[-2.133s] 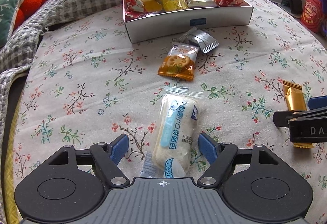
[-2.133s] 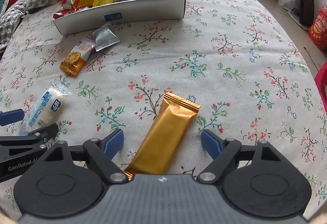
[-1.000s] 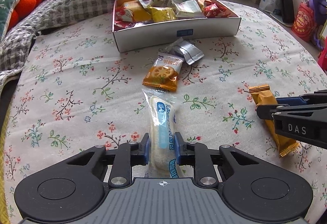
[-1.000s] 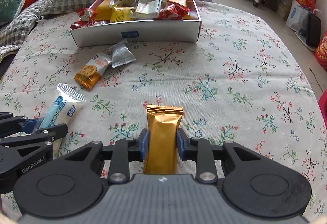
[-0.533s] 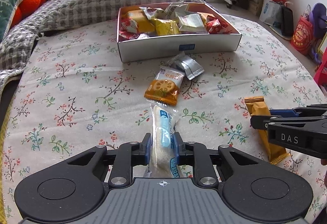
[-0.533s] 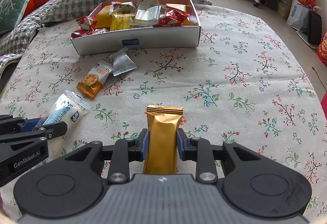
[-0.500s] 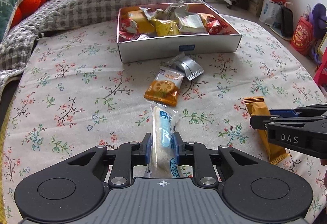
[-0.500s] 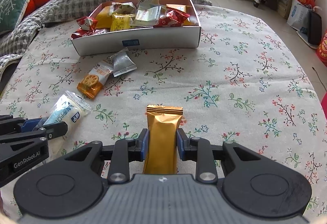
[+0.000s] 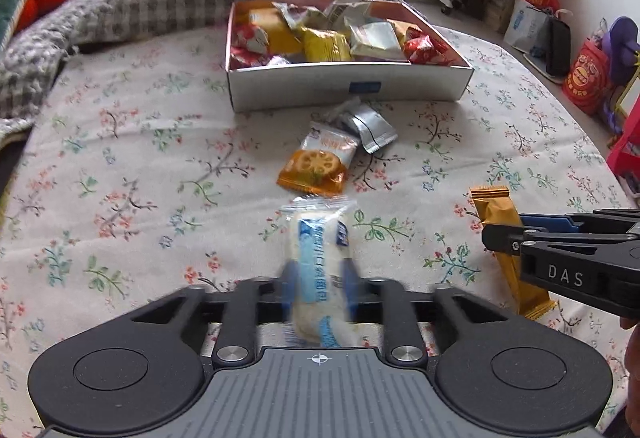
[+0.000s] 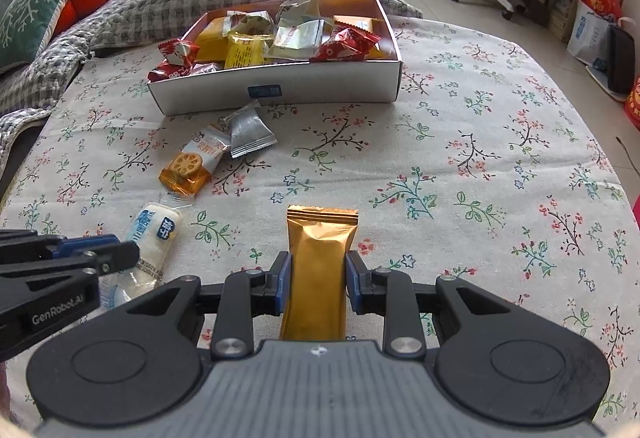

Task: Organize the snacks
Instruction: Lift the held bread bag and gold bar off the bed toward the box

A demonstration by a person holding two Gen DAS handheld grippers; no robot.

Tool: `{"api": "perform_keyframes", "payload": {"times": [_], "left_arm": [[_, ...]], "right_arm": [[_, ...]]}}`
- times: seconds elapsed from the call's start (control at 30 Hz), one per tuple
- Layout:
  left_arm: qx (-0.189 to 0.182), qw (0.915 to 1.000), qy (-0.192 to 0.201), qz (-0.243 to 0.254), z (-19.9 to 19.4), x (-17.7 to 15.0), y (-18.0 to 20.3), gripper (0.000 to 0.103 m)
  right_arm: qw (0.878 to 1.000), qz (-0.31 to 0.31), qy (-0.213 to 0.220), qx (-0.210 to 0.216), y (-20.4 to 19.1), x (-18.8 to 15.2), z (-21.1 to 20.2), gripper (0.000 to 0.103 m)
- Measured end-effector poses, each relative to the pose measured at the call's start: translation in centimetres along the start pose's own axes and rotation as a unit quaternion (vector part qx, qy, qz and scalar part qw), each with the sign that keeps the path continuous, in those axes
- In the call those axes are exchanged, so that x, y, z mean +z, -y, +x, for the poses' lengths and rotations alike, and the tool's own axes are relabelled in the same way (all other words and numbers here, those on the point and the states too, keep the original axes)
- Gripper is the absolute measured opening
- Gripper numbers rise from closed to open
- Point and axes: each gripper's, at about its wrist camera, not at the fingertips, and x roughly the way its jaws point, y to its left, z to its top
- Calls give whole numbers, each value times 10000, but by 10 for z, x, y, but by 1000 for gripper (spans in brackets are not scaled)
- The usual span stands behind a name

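On the flower-printed bedspread [image 10: 480,142], a shallow white cardboard box [image 10: 320,90] is seen at 12 o'clock in both wrist views, already loaded with crinkled foil and plastic snack packets. Just beside its front wall, two loose packets remain: a small silver pouch [image 10: 251,132] and, touching it at 7 o'clock, an orange-and-white biscuit packet [image 10: 192,162].

The step in hand is judged to be carrying to the box. A smooth, flat gold foil bar [image 10: 318,270] is clamped between the blue pads of the right gripper [image 10: 318,278], sealed end pointing to 12 o'clock. A soft, rounded bread roll in clear wrapper with blue print [image 9: 320,258] lies between the pads of the left gripper [image 9: 318,284], whose jaws have just been opening; the picture is blurred there, so whether the pads still press on it cannot be told.

Next, both items would need to be moved toward 12 o'clock and released over the box. The roll may need re-gripping first.
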Motion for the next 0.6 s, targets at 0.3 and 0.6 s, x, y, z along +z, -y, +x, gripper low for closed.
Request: {"api": "perform_keyframes", "payload": {"times": [0.3, 0.6], "left_arm": [[578, 9953, -82, 766, 25, -6, 24, 81], [439, 9973, -13, 583, 22, -1, 17, 26]], "right_arm": [[10000, 0, -27, -9, 0, 0, 1, 26], [10000, 36, 48, 66, 2, 1, -1, 26]]}}
